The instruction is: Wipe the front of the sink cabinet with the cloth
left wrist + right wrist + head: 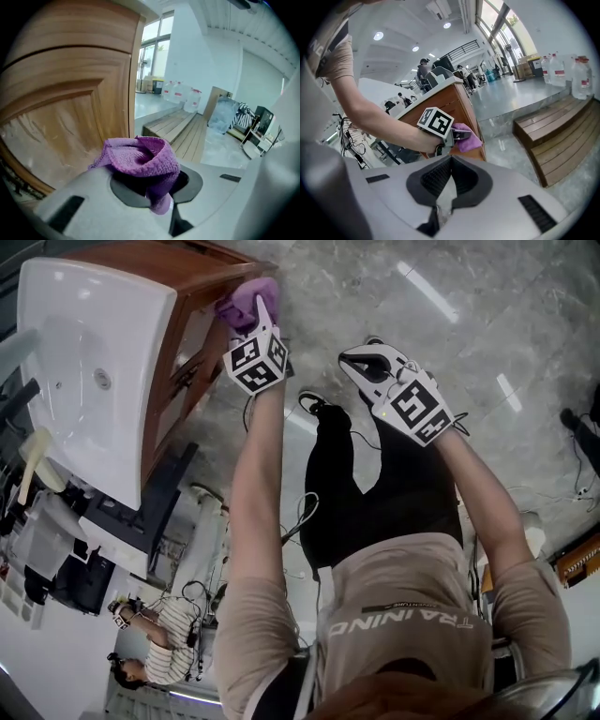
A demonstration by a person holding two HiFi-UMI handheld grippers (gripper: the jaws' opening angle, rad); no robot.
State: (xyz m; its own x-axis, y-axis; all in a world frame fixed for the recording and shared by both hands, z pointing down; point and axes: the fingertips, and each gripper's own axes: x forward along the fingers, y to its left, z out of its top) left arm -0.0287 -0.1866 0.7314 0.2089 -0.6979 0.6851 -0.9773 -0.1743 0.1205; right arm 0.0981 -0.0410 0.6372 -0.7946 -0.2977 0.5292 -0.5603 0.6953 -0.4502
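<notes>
The sink cabinet [202,296] has a brown wooden front under a white basin [89,362] at the upper left of the head view. My left gripper [255,315] is shut on a bunched purple cloth [246,298], which is held against the cabinet's top front corner. In the left gripper view the cloth [140,159] bulges out of the jaws, right beside the panelled wooden door [61,103]. My right gripper [367,360] hovers to the right, away from the cabinet, shut and holding nothing. From the right gripper view the cloth [467,138] and cabinet [452,105] lie ahead.
A low wooden stepped platform [558,133] lies on the grey marble floor beyond the cabinet, with water bottles [567,70] behind it. A person [155,652] sits at the lower left of the head view among cables. Dark equipment [141,512] stands beside the cabinet.
</notes>
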